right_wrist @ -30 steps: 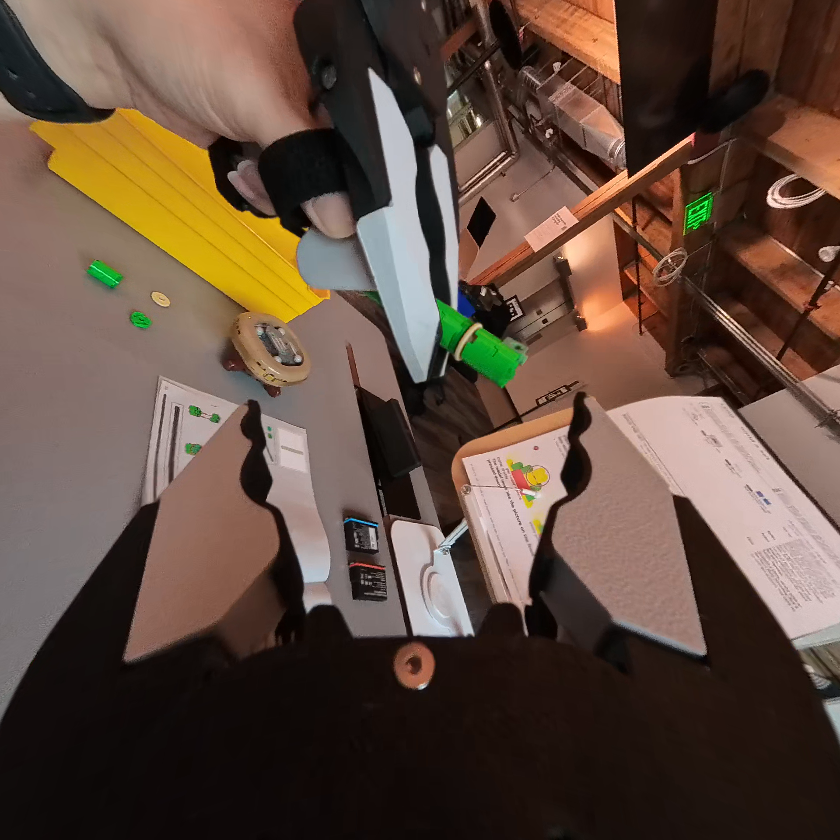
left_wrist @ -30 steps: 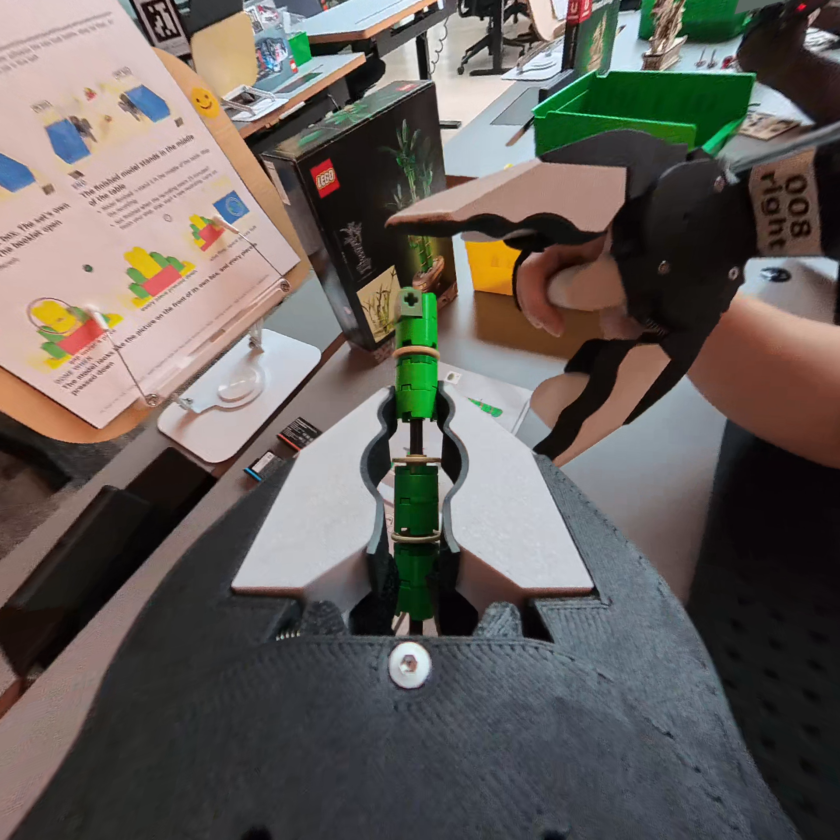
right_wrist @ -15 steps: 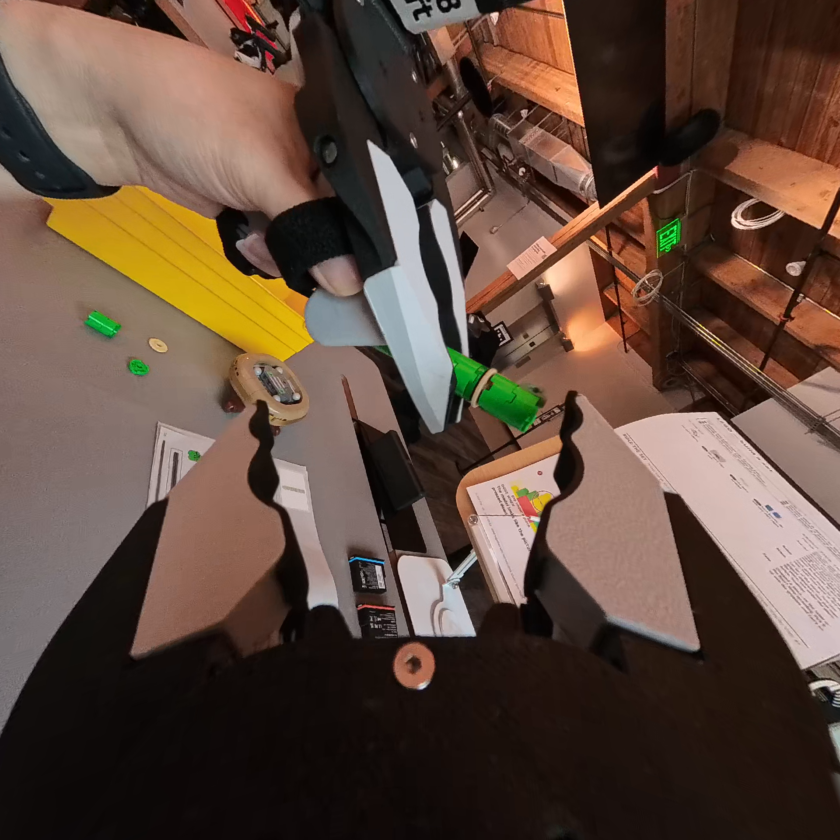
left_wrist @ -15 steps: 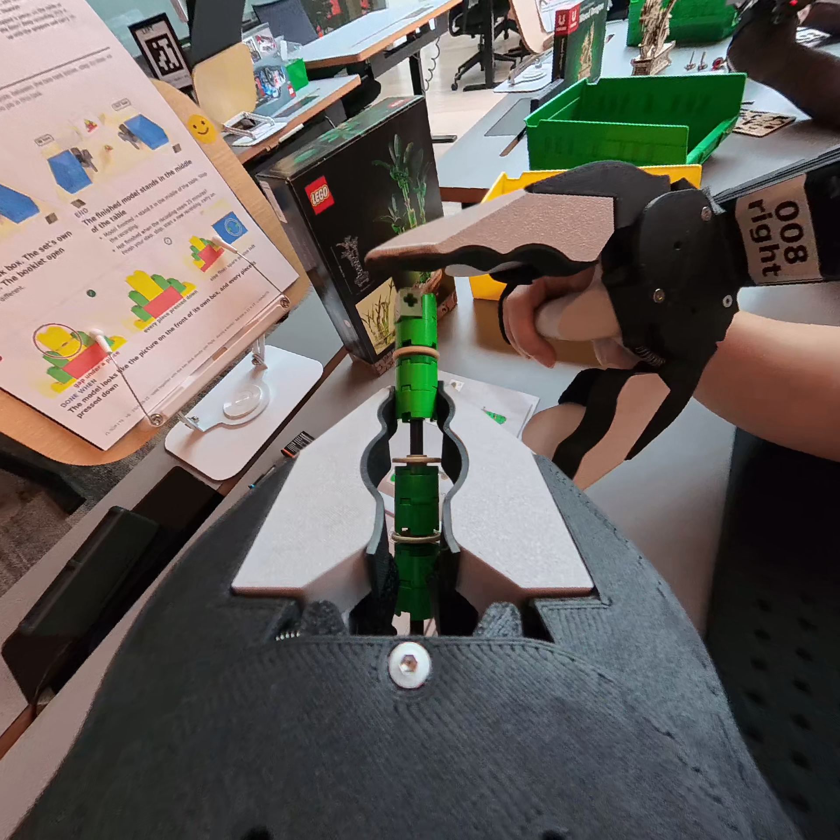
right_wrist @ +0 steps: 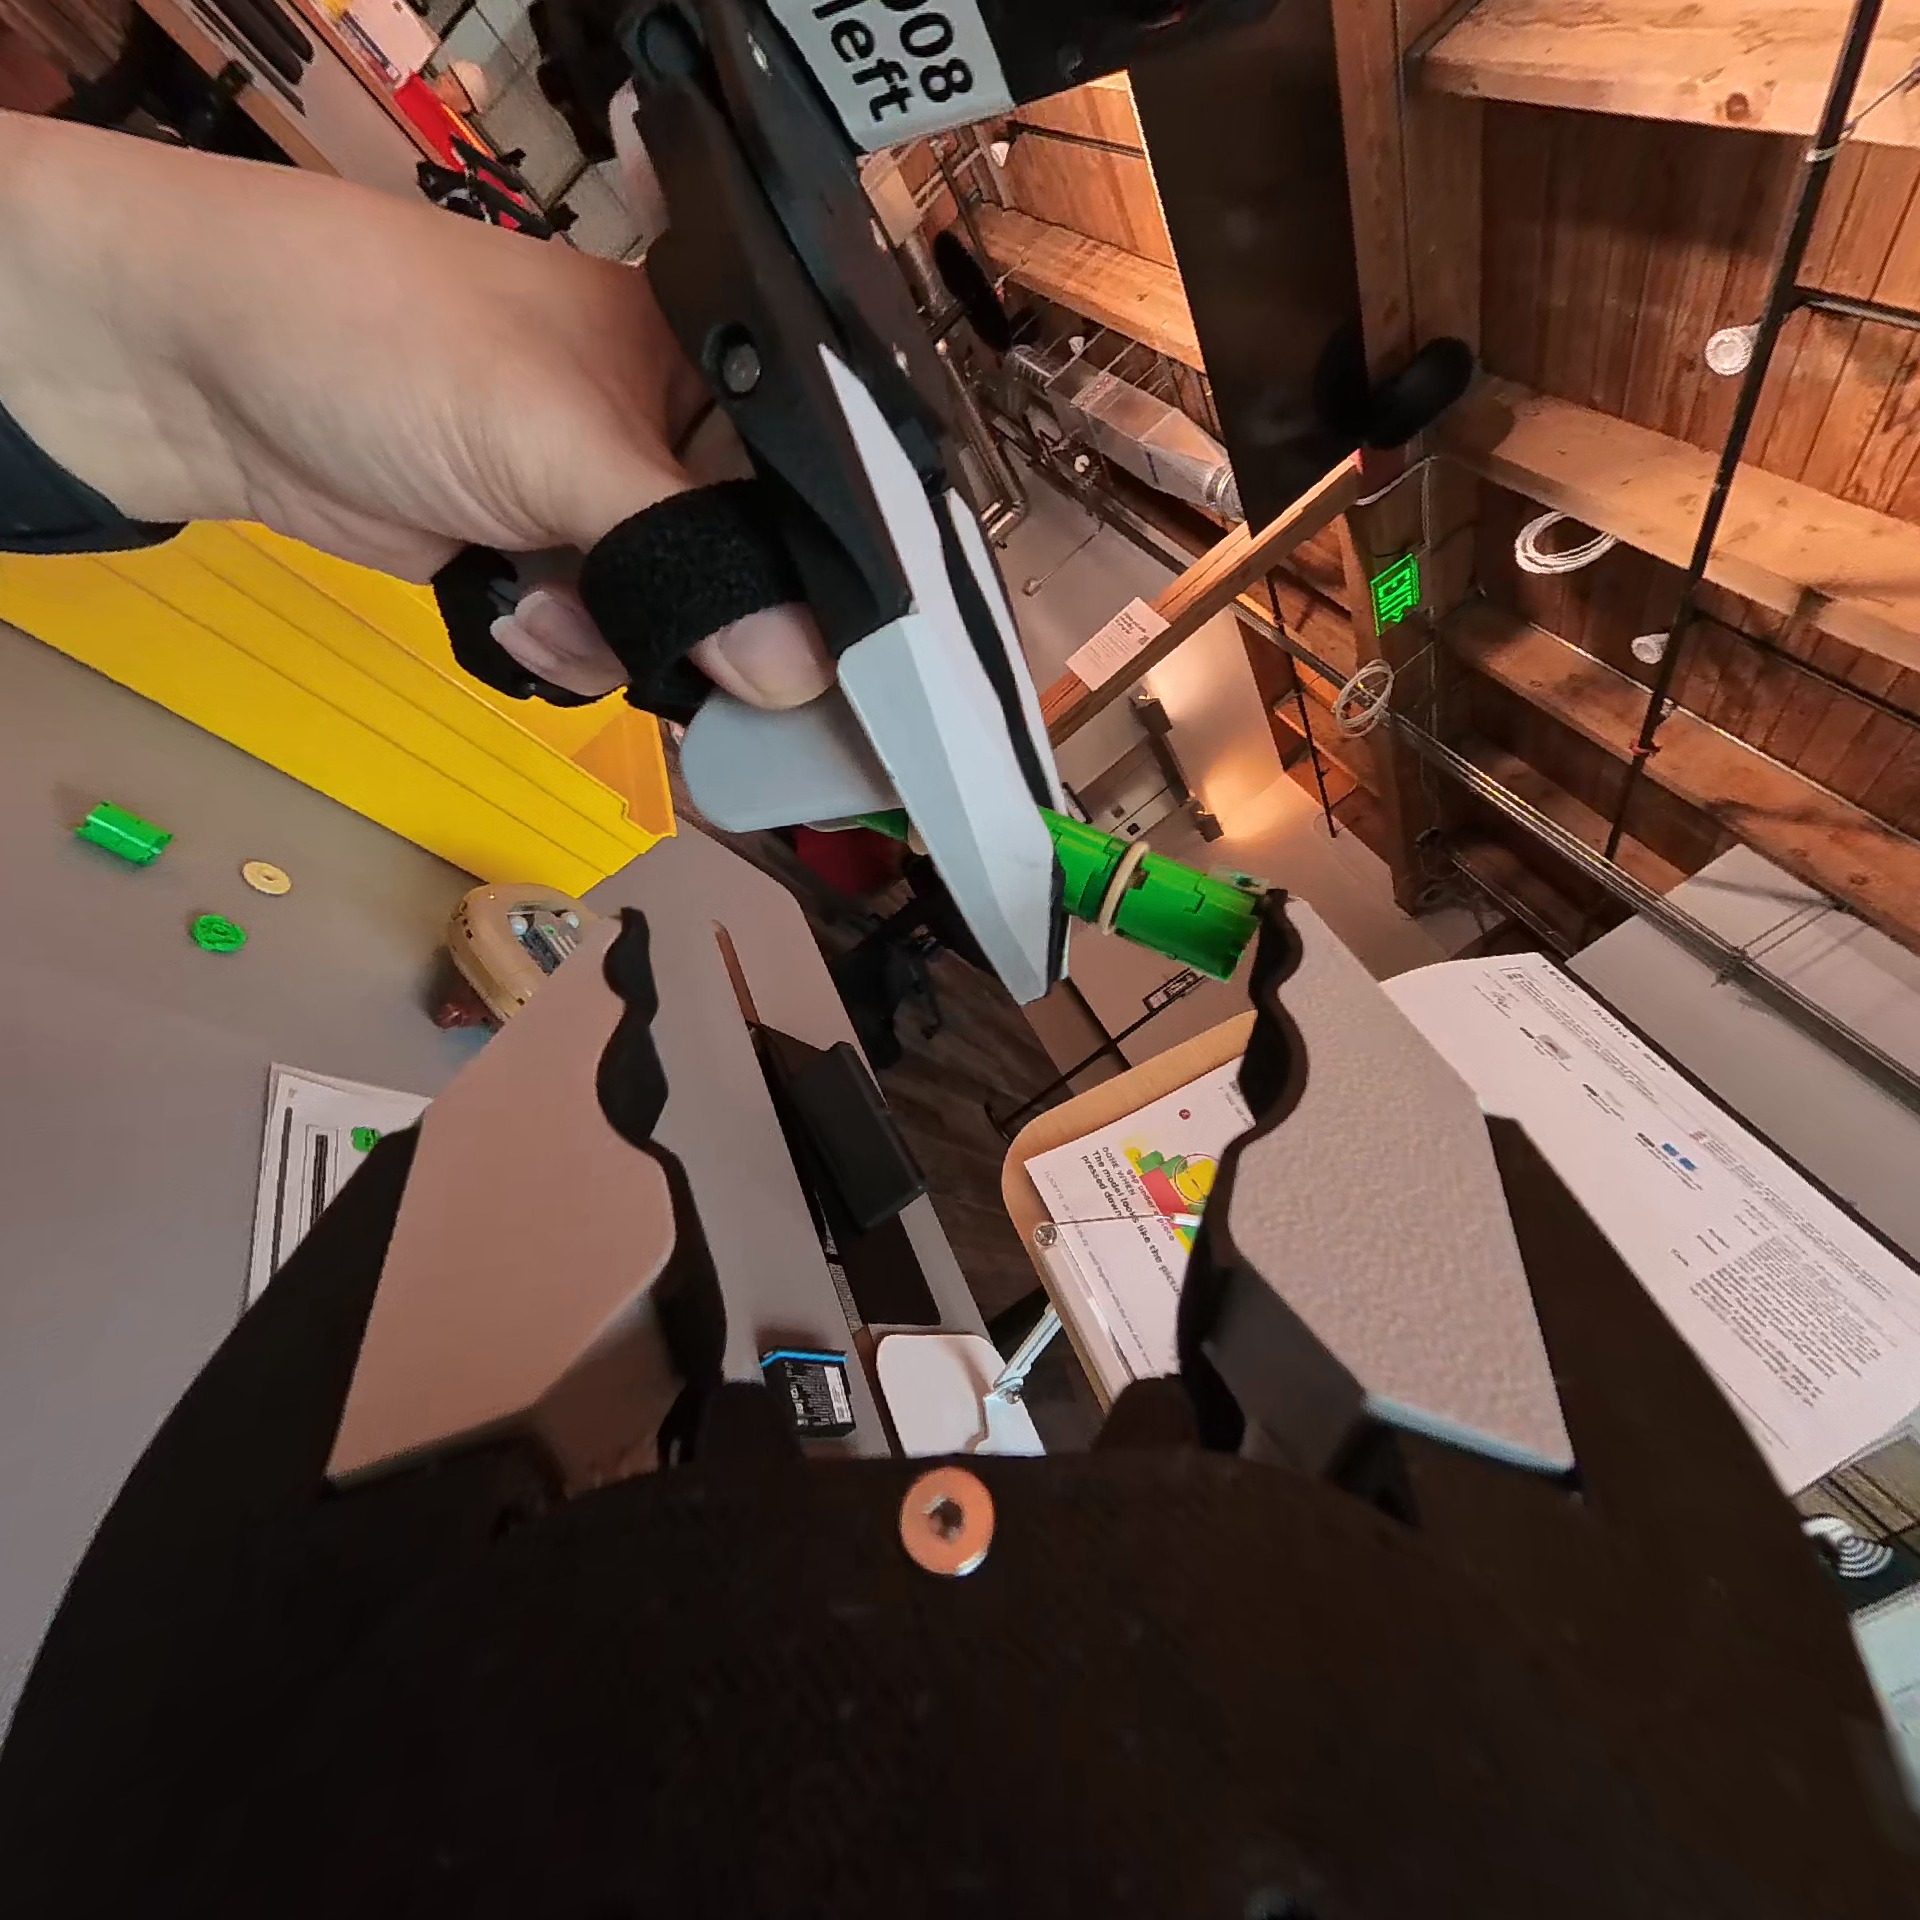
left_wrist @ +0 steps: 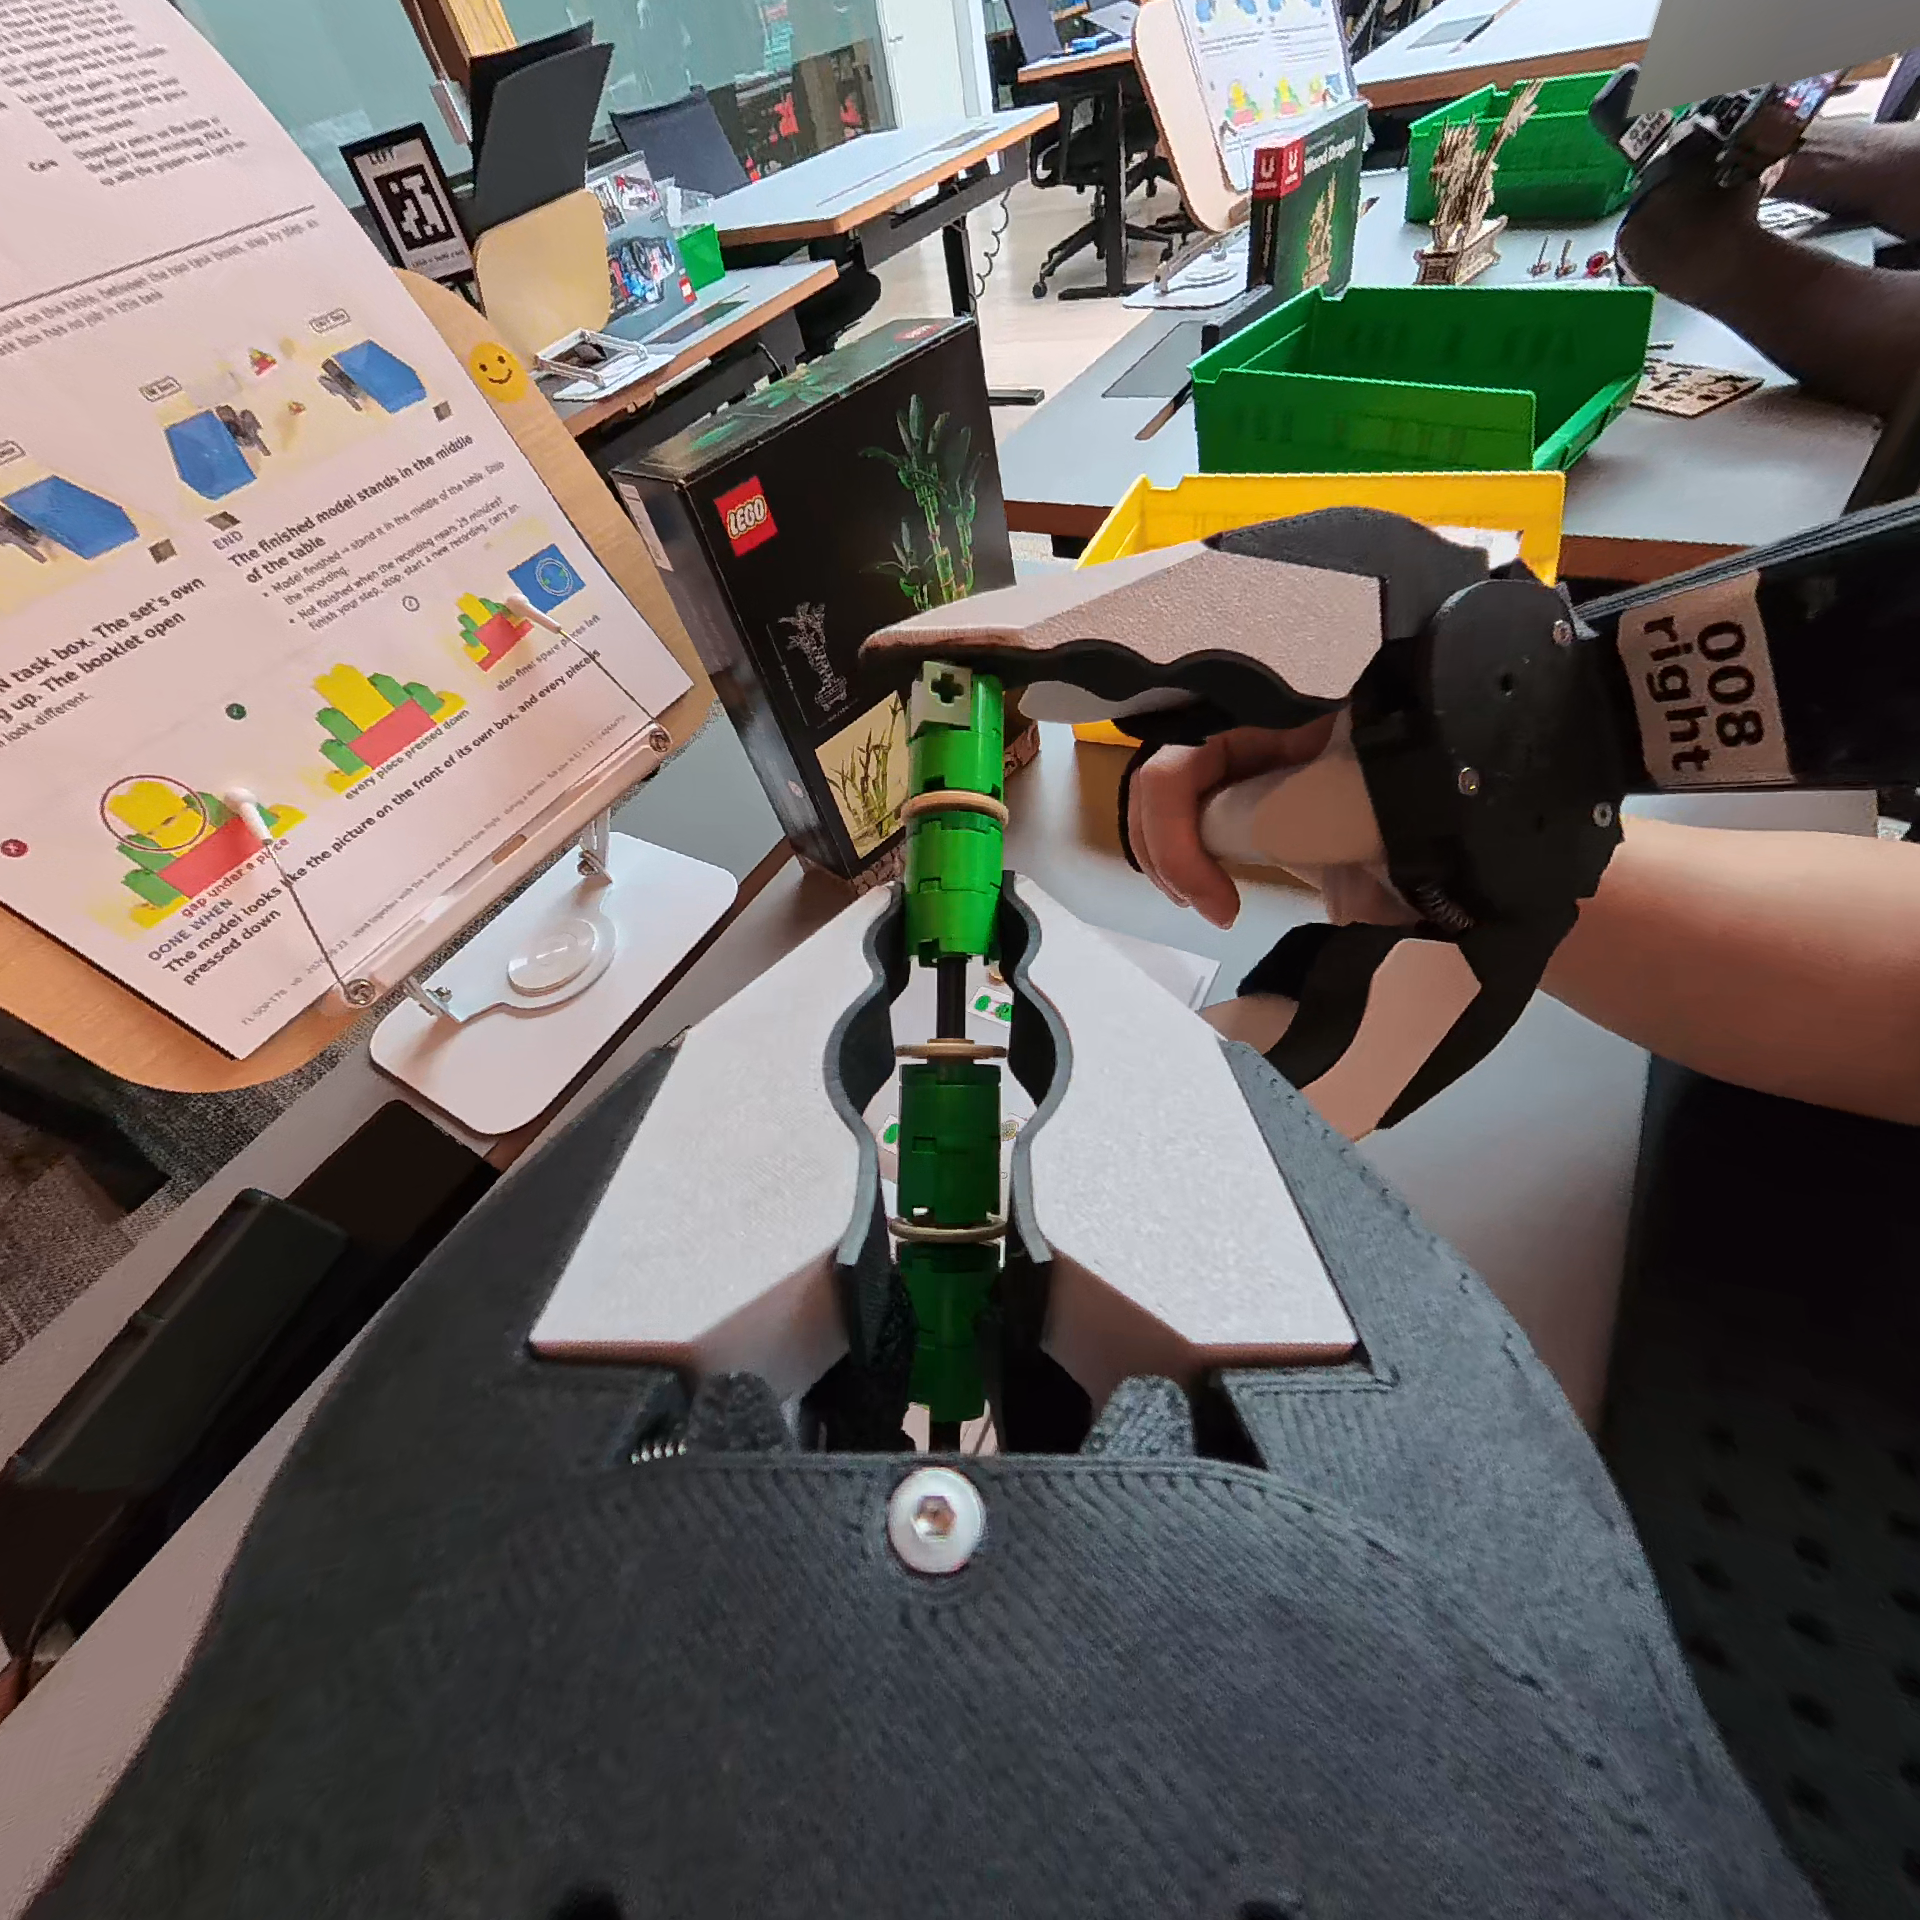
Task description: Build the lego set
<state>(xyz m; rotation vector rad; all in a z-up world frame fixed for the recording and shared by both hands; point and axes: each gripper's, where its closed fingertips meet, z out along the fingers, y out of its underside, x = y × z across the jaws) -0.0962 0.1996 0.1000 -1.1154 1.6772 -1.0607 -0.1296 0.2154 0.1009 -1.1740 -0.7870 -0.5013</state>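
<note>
My left gripper (left_wrist: pixel 951 920) is shut on a green bamboo stalk (left_wrist: pixel 951 821): green cylinders and tan rings on a black axle, pointing up and away past the fingertips. My right gripper (right_wrist: pixel 951 925) is open and empty, jaws wide apart. One of its fingers (right_wrist: pixel 1340 1101) touches the stalk's free end (right_wrist: pixel 1174 904) with its tip. In the left wrist view the right gripper (left_wrist: pixel 966 670) comes in from the right, its grey finger (left_wrist: pixel 1143 623) lying across the stalk's top. The left gripper (right_wrist: pixel 1023 935) shows edge-on in the right wrist view.
A green piece (right_wrist: pixel 125 833), a tan ring (right_wrist: pixel 266 876) and a green disc (right_wrist: pixel 218 932) lie on the grey table by a round tan base (right_wrist: pixel 509 940) and booklet (right_wrist: pixel 301 1143). Yellow bin (left_wrist: pixel 1330 499), green bin (left_wrist: pixel 1403 384), set box (left_wrist: pixel 831 582) and sheet stand (left_wrist: pixel 260 623) stand behind. Less than 4 cm separates the two grippers' tips. Left tips and right tips are each some 30 cm from the round tan base (right_wrist: pixel 509 940).
My right gripper has moved in toward the stalk's free end, and its finger now touches it. My left gripper keeps its hold on the stalk and has shifted a little.
</note>
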